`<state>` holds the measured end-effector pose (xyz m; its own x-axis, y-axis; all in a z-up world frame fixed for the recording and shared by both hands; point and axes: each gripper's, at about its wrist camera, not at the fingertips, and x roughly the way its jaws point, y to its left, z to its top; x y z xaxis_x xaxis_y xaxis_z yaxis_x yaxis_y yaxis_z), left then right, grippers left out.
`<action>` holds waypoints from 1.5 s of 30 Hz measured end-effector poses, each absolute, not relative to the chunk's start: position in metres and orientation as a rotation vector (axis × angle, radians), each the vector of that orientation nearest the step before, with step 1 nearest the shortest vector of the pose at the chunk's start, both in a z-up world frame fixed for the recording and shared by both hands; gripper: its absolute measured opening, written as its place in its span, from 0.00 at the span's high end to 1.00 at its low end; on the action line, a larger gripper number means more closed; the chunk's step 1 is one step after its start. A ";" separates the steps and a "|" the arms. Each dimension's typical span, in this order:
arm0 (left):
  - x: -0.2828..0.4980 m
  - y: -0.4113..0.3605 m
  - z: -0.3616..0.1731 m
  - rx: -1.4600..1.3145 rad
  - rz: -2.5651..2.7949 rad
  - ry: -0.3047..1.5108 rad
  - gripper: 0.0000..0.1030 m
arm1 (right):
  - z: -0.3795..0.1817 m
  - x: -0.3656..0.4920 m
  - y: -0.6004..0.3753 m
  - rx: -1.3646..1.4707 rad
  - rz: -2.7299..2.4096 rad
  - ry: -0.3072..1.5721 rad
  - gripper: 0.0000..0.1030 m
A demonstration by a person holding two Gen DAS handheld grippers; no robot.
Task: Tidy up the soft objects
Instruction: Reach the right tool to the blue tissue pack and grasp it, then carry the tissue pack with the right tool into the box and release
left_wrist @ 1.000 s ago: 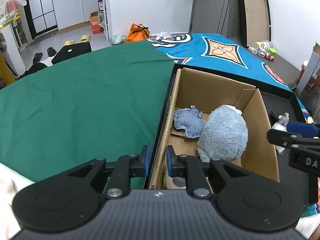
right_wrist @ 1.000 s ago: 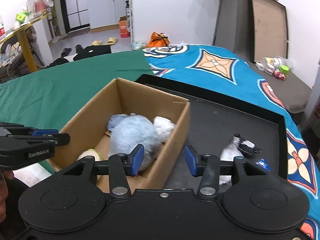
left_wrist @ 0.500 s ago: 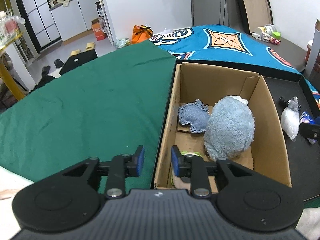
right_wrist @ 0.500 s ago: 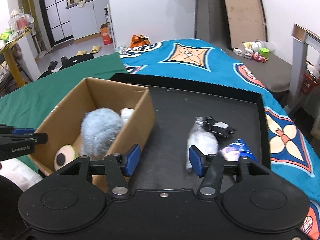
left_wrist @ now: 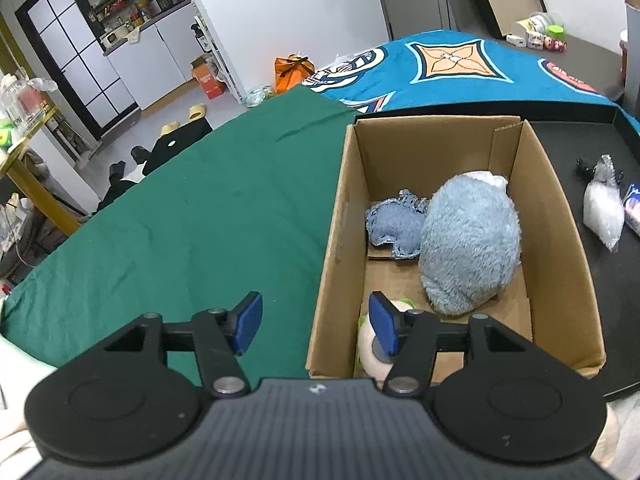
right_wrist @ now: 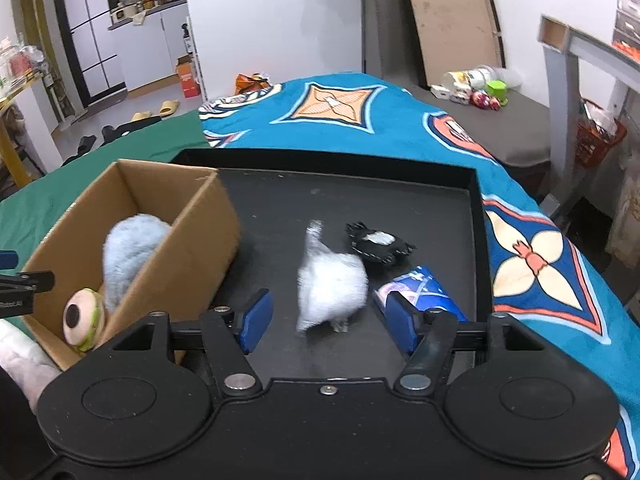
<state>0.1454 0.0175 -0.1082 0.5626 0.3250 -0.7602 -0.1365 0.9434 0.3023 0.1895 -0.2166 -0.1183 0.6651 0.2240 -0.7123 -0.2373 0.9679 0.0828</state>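
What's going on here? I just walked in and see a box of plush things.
A person with tongs in each hand is sorting soft items into a cardboard box. A fluffy blue plush, a blue cloth piece and a burger-like plush lie inside. The right tongs are open, lined up with a white fluffy item on the black tray. The left tongs are open and empty, straddling the box's left wall.

The left gripper point(left_wrist: 316, 324) sits low in the middle of its picture, its two blue pads wide apart with nothing between them. The right gripper point(right_wrist: 328, 322) also sits low in the middle, wide apart too, holding nothing.
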 end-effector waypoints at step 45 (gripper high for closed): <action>0.156 0.008 -0.116 0.274 0.318 0.974 0.38 | -0.182 0.238 -0.256 -0.049 0.135 0.929 0.49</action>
